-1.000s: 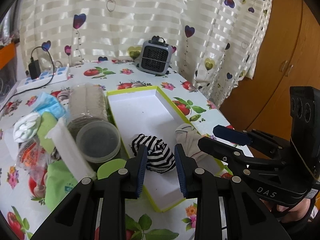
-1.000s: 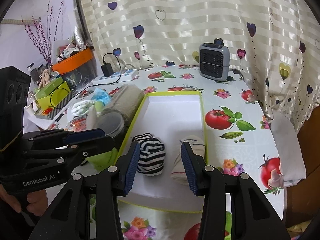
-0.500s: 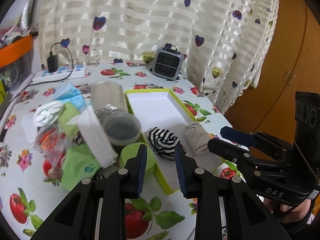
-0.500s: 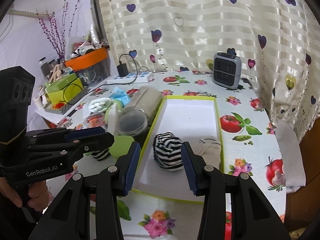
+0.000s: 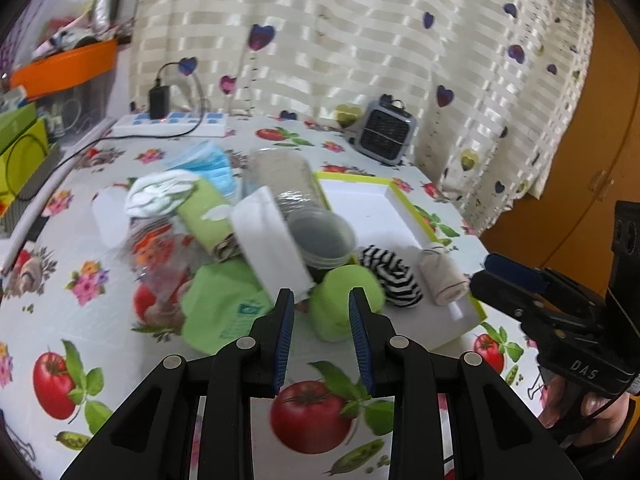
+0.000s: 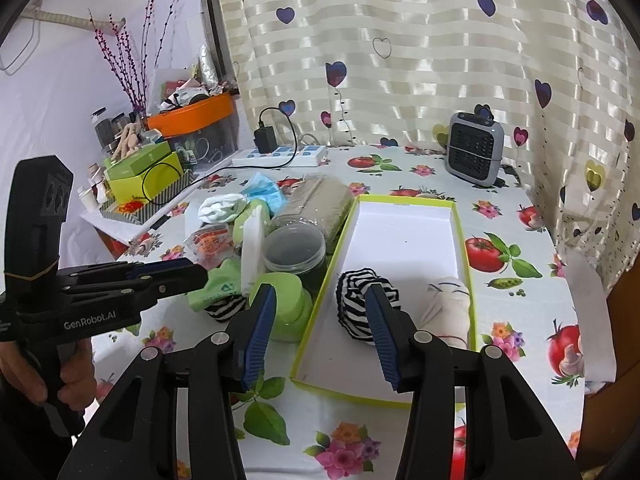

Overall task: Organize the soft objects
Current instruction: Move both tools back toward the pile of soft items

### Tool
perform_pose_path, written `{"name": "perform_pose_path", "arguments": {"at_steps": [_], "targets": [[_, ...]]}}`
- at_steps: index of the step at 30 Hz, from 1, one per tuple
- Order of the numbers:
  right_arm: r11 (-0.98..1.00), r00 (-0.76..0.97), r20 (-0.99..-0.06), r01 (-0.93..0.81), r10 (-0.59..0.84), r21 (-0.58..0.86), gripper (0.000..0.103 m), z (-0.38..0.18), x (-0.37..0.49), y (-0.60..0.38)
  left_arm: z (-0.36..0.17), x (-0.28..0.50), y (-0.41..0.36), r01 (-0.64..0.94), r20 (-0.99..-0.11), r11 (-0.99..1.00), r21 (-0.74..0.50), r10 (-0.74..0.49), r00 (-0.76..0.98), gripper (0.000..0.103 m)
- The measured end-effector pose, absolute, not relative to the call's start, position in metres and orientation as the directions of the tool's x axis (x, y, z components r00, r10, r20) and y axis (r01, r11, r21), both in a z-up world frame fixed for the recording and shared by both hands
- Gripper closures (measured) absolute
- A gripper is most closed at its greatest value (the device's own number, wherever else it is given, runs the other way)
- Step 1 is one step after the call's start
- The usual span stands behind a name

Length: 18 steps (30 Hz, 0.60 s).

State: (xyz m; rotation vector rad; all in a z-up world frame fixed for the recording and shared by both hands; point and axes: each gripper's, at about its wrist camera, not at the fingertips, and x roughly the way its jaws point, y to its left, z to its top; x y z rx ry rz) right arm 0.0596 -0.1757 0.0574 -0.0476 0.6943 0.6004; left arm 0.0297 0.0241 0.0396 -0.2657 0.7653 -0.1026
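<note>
A white box with a green rim (image 6: 404, 236) (image 5: 368, 208) lies on the table. A black-and-white striped sock roll (image 6: 360, 300) (image 5: 394, 276) and a beige sock roll (image 6: 448, 308) (image 5: 442, 276) lie at its near end. My left gripper (image 5: 321, 328) is open and empty above the tablecloth, before a pile left of the box. The pile holds a white sock roll (image 5: 160, 196), another striped roll (image 6: 224, 308), green cloth (image 5: 224, 308) and blue masks (image 5: 204, 160). My right gripper (image 6: 320, 328) is open and empty, near the box's front.
A jar on its side (image 6: 308, 220) and its green lid (image 6: 286, 304) lie by the box. A grey heater (image 6: 474, 156), a power strip (image 6: 280, 156) and crowded boxes (image 6: 148, 176) stand at the back and left. The table edge runs close on the right.
Both grippers have pulled back from the box. The left one has swung left toward the pile. The two sock rolls stay in the box.
</note>
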Motion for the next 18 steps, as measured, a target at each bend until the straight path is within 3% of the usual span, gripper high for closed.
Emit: {"name": "perform_pose_path", "arguments": {"at_steps": [10,18], "targets": [[0.808,0.581,-0.621,-0.569,0.526,0.152,0.055,0.055,0.057,-0.162,0.029,0.024,0.046,-0.064,-0.690,0.959,-0.276,-0.151,0.708,0.076],[0.792,0.562,-0.627,-0.591,0.539,0.152,0.055,0.053,0.056,-0.154,0.017,0.024,0.063,-0.102,-0.708,0.957,-0.270,-0.126,0.695,0.070]]}}
